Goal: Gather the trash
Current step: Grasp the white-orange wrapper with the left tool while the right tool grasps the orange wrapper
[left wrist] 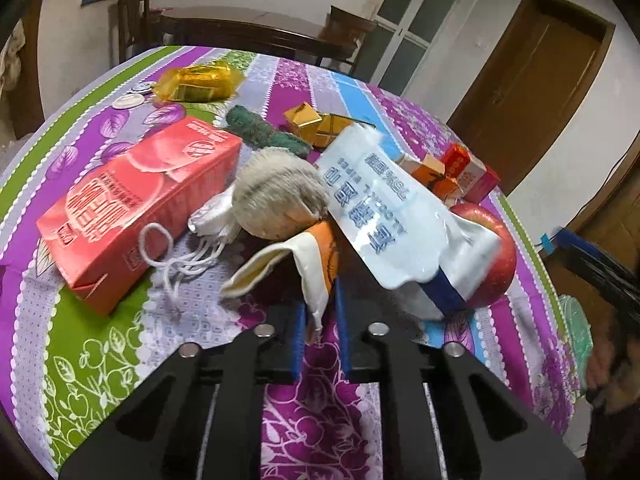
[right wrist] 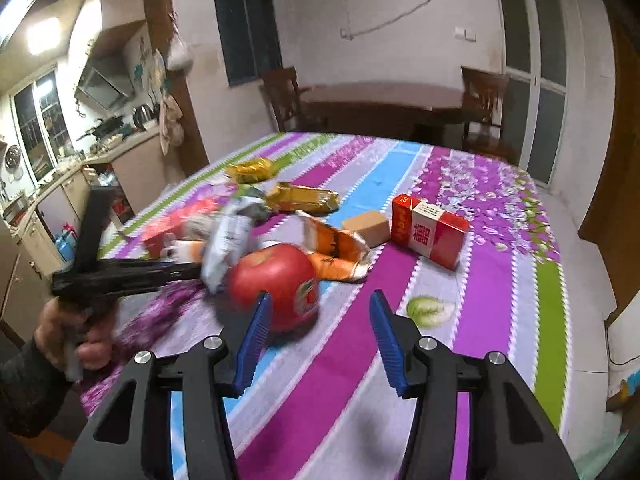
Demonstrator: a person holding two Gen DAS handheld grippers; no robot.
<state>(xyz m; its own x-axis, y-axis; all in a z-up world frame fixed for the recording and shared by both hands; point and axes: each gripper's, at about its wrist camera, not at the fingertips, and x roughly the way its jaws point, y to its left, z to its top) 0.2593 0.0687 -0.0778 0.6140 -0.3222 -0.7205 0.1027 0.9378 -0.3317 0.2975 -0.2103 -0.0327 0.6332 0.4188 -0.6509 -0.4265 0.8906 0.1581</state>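
Pinching a white-and-orange wrapper (left wrist: 316, 264) in the left gripper (left wrist: 320, 312), its long axis running away toward the table's (right wrist: 460, 320) middle.
Wipes packet (left wrist: 384, 208), apple (right wrist: 276, 284) and red carton (left wrist: 136, 204) crowd it; right gripper (right wrist: 316, 340) half-open, empty.

left hand-held gripper (left wrist: 320, 312) clamped, right hand-held gripper (right wrist: 316, 316) parted

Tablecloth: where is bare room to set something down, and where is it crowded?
Free: the far striped tablecloth beyond the red cigarette pack, and the near strip between the apple and the green scrap. Crowded: the pile around the wipes pouch and red carton.
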